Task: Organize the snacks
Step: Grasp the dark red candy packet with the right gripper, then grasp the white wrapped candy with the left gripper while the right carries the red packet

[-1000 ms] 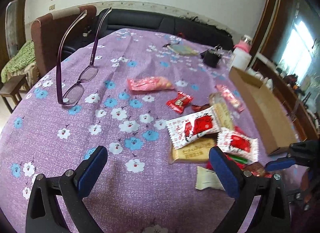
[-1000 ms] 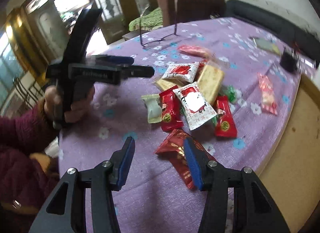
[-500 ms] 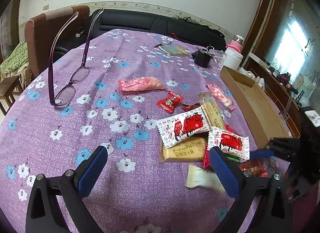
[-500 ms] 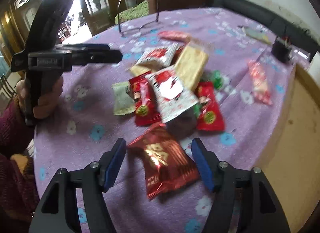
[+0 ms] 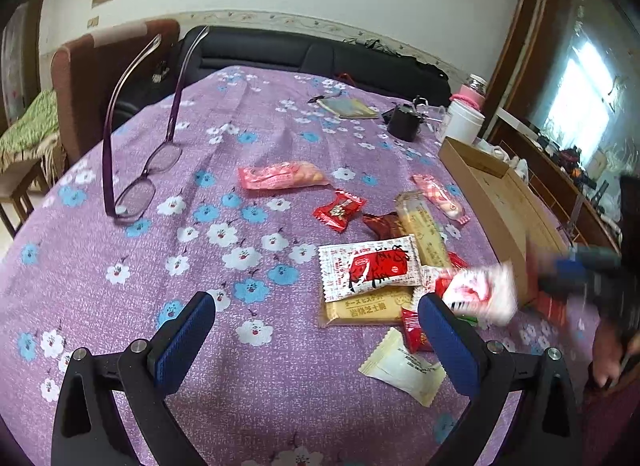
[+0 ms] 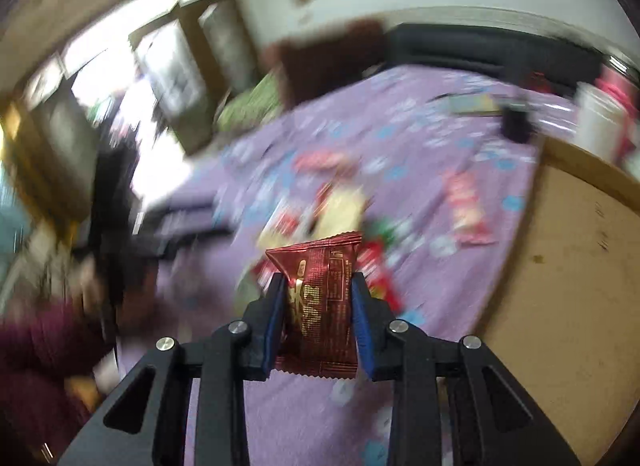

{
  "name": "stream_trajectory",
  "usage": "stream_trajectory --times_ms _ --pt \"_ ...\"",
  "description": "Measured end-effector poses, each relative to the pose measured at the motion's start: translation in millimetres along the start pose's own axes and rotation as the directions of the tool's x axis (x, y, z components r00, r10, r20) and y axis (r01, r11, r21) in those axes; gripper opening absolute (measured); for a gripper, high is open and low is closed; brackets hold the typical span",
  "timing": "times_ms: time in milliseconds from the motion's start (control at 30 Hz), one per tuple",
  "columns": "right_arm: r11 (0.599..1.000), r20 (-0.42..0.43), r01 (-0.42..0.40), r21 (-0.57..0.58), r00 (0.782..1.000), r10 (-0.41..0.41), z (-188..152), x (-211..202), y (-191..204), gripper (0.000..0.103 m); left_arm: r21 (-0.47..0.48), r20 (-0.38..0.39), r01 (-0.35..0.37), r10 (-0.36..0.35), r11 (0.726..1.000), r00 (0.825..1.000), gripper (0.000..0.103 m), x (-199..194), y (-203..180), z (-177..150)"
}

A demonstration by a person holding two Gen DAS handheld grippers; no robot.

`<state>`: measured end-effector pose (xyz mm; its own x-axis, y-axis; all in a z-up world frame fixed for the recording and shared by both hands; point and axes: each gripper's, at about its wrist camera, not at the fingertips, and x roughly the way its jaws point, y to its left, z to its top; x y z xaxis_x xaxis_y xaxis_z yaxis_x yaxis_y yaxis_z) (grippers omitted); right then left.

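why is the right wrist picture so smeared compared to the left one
Right wrist view: heavy motion blur on the tablecloth and snacks, while the dark red packet clamped in the right gripper looks sharp. Left wrist view: mostly crisp, glasses clear; only a white-red packet at right is streaked; the window glares.

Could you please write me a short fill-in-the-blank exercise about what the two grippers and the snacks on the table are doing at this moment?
1. The right gripper is shut on a dark ____ snack packet.
2. The left gripper hangs over the purple tablecloth with its jaws ____.
3. The purple eyeglasses rest with their temple arms pointing ____.
4. The cardboard box lies at the table's ____ side in the left wrist view.

Missing words: red; open; up; right
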<state>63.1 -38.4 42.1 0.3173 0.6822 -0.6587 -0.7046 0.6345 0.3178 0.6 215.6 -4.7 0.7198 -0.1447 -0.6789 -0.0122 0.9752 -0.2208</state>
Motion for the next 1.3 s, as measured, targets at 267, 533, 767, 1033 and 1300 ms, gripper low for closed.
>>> stream_trajectory --times_ms 267,533,767,1033,1300 --pt "0.971 0.170 0.034 0.237 0.982 -0.076 7.7 -27.2 -36.6 0.031 0.046 -0.165 0.025 -0.017 0.999 0.986 0.078 3.4 -33.0 -15.5" --pt "0.938 0.264 0.027 0.347 0.956 -0.125 9.4 -51.2 -56.6 0.031 0.073 -0.225 -0.155 0.167 0.985 0.960 0.077 25.5 -67.5 -27.7" --pt "0.921 0.303 0.011 0.391 0.943 -0.140 4.6 -66.2 -67.5 0.031 0.156 -0.188 -0.192 0.220 0.969 0.957 0.036 25.7 -85.1 -31.1" --pt "0.918 0.300 0.031 0.394 0.940 -0.160 4.5 -64.9 -71.9 0.031 0.128 -0.179 -0.135 0.156 0.983 0.971 0.031 13.5 -76.3 -29.3" --pt "0.910 0.290 0.044 0.413 0.940 -0.177 2.5 -64.3 -77.8 0.031 0.137 -0.137 -0.109 0.127 0.985 0.982 0.030 -4.8 -80.7 -21.5"
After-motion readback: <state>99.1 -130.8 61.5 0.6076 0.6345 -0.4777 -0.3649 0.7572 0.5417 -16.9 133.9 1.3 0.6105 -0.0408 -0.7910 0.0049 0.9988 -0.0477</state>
